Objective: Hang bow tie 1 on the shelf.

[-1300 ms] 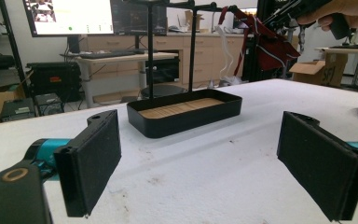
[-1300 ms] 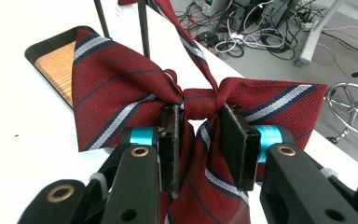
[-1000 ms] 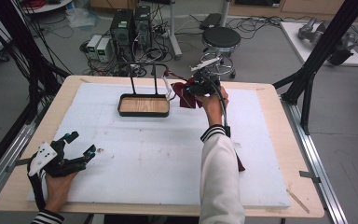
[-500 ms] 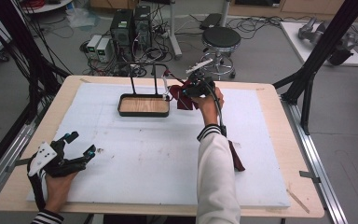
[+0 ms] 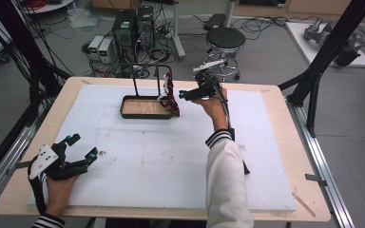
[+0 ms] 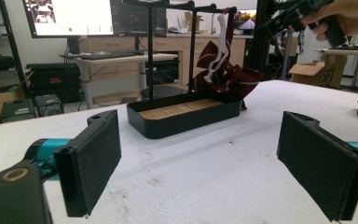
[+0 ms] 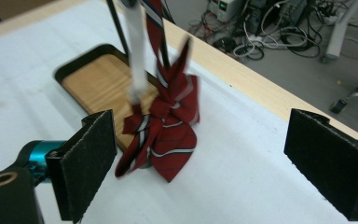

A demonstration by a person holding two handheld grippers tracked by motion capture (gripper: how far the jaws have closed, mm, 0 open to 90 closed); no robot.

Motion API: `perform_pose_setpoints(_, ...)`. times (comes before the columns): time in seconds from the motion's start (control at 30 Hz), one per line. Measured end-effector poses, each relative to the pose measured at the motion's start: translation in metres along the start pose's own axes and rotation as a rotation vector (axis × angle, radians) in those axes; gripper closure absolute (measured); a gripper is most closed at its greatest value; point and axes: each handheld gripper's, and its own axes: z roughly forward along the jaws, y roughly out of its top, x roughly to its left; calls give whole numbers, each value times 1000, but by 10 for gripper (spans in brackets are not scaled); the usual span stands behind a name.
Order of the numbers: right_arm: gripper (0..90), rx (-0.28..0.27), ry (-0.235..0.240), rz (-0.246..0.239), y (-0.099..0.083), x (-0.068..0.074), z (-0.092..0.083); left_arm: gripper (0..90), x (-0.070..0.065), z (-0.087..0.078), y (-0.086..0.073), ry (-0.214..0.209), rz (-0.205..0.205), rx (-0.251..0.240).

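My left gripper [image 5: 78, 159] rests at the near left corner of the white table mat [image 5: 138, 166], jaws spread wide and empty, well apart from the work. In the left gripper view its pads [image 6: 95, 161] frame the rack from a distance.

The rack [image 5: 147, 107] stands toward the far edge of the mat: a black tray with a wooden floor, two upright posts and a top bar. The red striped bow tie [image 5: 172, 97] hangs at the tray's right end by its white strap [image 7: 135, 51], which runs up to the bar. The bow itself droops over the tray's rim and looks to touch the mat.

My right gripper [image 5: 192, 93] is held in the air just to the right of the bow tie, jaws fully apart, gripping nothing. I judge the step in hand to be hanging the bow tie on the rack. To do it well:

1. Check that the strap sits securely over the bar.
2. Draw the open jaws straight away from the fabric, so that neither pad snags a fold.
3. Avoid knocking the right post.

A second dark red item [image 5: 245, 166] lies near my right sleeve [image 5: 225, 180]. Beyond the table are a stool [image 5: 225, 40], computers [image 5: 133, 28] and loose cables.
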Motion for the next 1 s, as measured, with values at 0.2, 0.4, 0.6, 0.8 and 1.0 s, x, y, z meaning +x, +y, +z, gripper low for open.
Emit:
perform_pose_setpoints(0.2,86,-91,-9,37,-13,0,-42,139,0,0,0,0,2,0)
perform_pose_setpoints(0.4,86,-162,-40,32,-31,3,-83,139,0,0,0,0,6,0)
perform_pose_setpoints(0.6,86,-241,-51,26,-56,11,-115,139,0,0,0,2,4,1)
perform_pose_setpoints(0.8,86,-299,-54,7,-79,22,-133,139,0,0,0,1,6,2)
perform_pose_setpoints(1.0,86,-353,-56,-38,-98,35,-145,139,0,0,0,1,6,1)
